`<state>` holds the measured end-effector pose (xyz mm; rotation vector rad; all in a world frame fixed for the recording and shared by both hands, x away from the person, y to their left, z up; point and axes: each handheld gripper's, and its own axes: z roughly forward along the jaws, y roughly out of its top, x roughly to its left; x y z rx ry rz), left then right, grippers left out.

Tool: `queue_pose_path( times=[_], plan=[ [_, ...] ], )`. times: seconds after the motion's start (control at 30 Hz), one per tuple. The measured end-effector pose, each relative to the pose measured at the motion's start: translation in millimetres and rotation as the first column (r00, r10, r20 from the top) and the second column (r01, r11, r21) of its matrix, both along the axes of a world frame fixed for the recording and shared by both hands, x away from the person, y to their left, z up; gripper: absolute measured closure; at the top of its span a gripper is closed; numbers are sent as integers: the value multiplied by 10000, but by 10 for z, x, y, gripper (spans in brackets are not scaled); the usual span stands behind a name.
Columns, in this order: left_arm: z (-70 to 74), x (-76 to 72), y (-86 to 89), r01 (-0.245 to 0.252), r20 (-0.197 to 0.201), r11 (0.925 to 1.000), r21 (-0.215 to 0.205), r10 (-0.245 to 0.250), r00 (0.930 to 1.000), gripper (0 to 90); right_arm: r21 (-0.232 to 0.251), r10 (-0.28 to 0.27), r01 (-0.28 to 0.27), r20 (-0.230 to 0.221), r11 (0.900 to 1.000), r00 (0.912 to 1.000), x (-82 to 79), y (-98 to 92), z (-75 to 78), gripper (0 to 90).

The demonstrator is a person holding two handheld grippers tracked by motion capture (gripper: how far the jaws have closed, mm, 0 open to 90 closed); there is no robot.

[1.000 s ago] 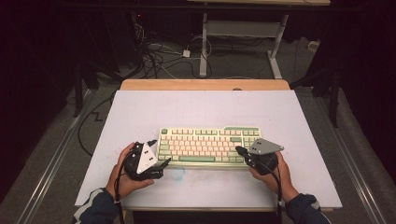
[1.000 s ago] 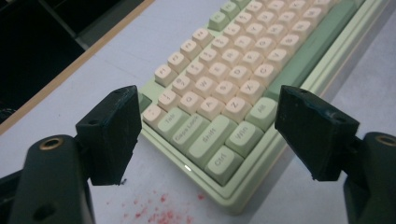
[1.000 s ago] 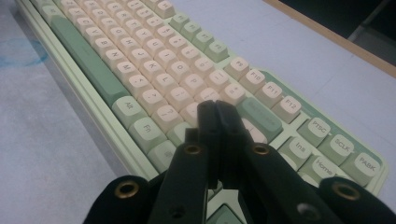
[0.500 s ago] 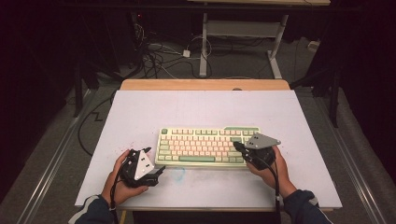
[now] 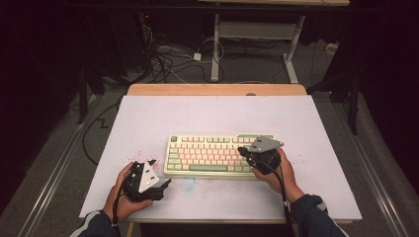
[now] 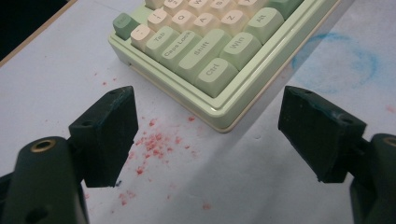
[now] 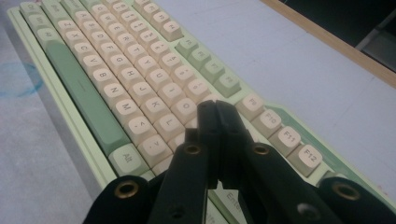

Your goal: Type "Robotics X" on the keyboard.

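Note:
A pale green keyboard [image 5: 210,154] with cream keys lies across the middle of the white table top [image 5: 217,113]. My left gripper [image 5: 159,172] stands open just off the keyboard's near left corner [image 6: 219,119], low over the table, with nothing between its wide-apart pads [image 6: 109,133]. My right gripper [image 5: 245,151] is shut, with nothing between its jaws. It hovers over the right end of the keyboard, and its closed tips [image 7: 217,109] sit above the keys [image 7: 184,109] near the O and P row.
Red specks [image 6: 152,142] and a blue smudge [image 6: 343,63] mark the white surface in front of the keyboard. A wooden table edge [image 5: 217,89] runs along the far side. Cables [image 5: 168,61] and a desk frame [image 5: 257,29] stand on the dark floor behind.
My left gripper has drawn back from the keyboard's left end toward the near edge and sunk lower. My right gripper has slid up and inward over the keyboard's right end.

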<state>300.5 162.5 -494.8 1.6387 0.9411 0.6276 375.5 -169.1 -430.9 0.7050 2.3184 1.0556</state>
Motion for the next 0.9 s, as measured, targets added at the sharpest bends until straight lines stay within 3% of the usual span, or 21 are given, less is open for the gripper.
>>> queue_pose_path(
  times=[0.3, 0.57, 0.9],
  plan=[
    [-4, 1, -13, 96, -86, 9999, -103, -97, 9999, 187, -177, 192, -196, -226, 9996, 9996, 129, 220, -34, 900],
    [-22, 1, -27, 170, -143, 9998, 54, -169, 9998, 187, -530, 352, -376, -461, 9979, 9983, 217, 393, -106, 900],
    [-50, -3, -47, 294, -240, 9993, 251, -288, 9993, 187, -822, 247, -303, -689, 9962, 9973, 283, 421, -170, 900]
  ],
)
